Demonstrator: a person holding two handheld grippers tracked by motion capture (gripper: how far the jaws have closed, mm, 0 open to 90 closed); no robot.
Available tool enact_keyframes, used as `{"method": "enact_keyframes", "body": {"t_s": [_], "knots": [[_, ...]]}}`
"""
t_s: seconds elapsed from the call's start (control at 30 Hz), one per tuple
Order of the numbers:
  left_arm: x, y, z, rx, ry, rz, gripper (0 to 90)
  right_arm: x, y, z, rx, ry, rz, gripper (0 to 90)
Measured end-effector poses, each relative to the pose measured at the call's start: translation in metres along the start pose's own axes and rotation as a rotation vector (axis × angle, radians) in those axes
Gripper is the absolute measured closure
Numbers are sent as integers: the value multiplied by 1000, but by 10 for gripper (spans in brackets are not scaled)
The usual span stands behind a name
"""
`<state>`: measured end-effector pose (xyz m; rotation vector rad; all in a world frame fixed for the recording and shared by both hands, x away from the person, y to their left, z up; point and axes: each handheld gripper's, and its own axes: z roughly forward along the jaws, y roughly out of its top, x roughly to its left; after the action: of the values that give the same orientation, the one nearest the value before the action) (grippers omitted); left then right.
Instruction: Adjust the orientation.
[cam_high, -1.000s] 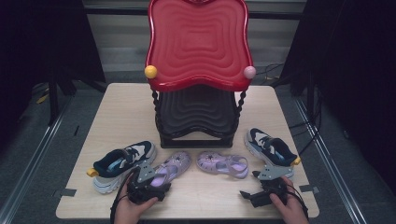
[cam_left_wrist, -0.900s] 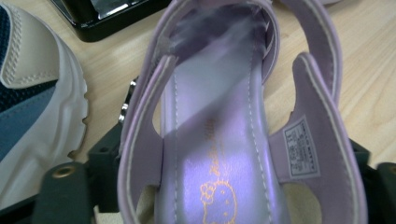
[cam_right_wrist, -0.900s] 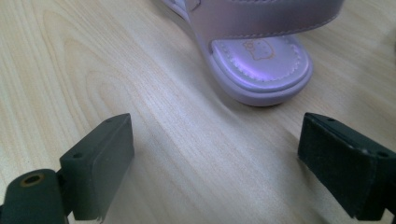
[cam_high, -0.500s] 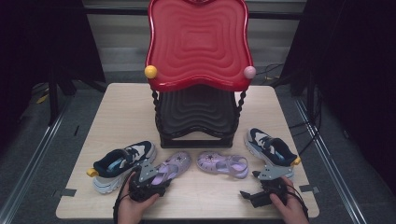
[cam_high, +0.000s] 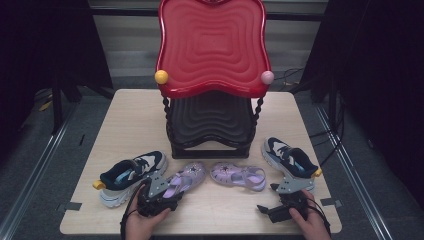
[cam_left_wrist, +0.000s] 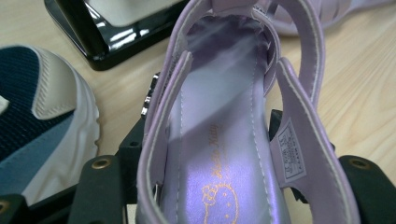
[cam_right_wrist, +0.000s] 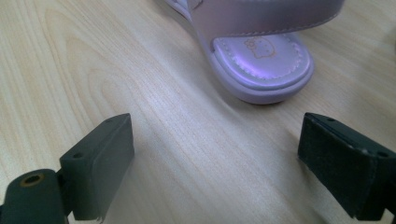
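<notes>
Two purple sandals lie in front of the rack. My left gripper (cam_high: 169, 193) (cam_left_wrist: 208, 135) is shut on the heel end of the left sandal (cam_high: 187, 176) (cam_left_wrist: 219, 154); its jaws have just been closing and now press on both sides of the sandal, which still rests on the table. My right gripper (cam_high: 268, 197) (cam_right_wrist: 215, 154) stands open low over the bare wood, nothing between its jaws. The right sandal (cam_high: 237, 176) (cam_right_wrist: 261, 60) lies a short way ahead of it, heel toward the gripper.
A navy-and-white sneaker (cam_high: 131, 175) (cam_left_wrist: 42, 116) lies left of the held sandal, and its mate (cam_high: 290, 159) sits at the right. Behind them stands a rack with a red top shelf (cam_high: 212, 50) and a black lower shelf (cam_high: 210, 122) on the wooden table (cam_high: 130, 115).
The left gripper's jaws have drawn in around the left sandal's heel. The right hand and the shoes have kept their places.
</notes>
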<state>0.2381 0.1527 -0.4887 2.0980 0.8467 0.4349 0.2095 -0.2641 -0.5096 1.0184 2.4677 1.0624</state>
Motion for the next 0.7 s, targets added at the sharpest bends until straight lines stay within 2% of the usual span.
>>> {"method": "enact_keyframes", "body": {"t_s": [0.3, 0.43, 0.5, 0.7], "knots": [[-4, 5, -11, -70, 17, -12, 376, 0, 0, 0, 0, 0, 0, 102], [-6, 8, -16, -86, 12, -14, 376, 0, 0, 0, 0, 0, 0, 102], [-8, 12, -20, -90, 14, 8, 376, 0, 0, 0, 0, 0, 0, 102], [-11, 22, -26, -113, 14, -4, 376, 0, 0, 0, -1, 0, 0, 102]]}}
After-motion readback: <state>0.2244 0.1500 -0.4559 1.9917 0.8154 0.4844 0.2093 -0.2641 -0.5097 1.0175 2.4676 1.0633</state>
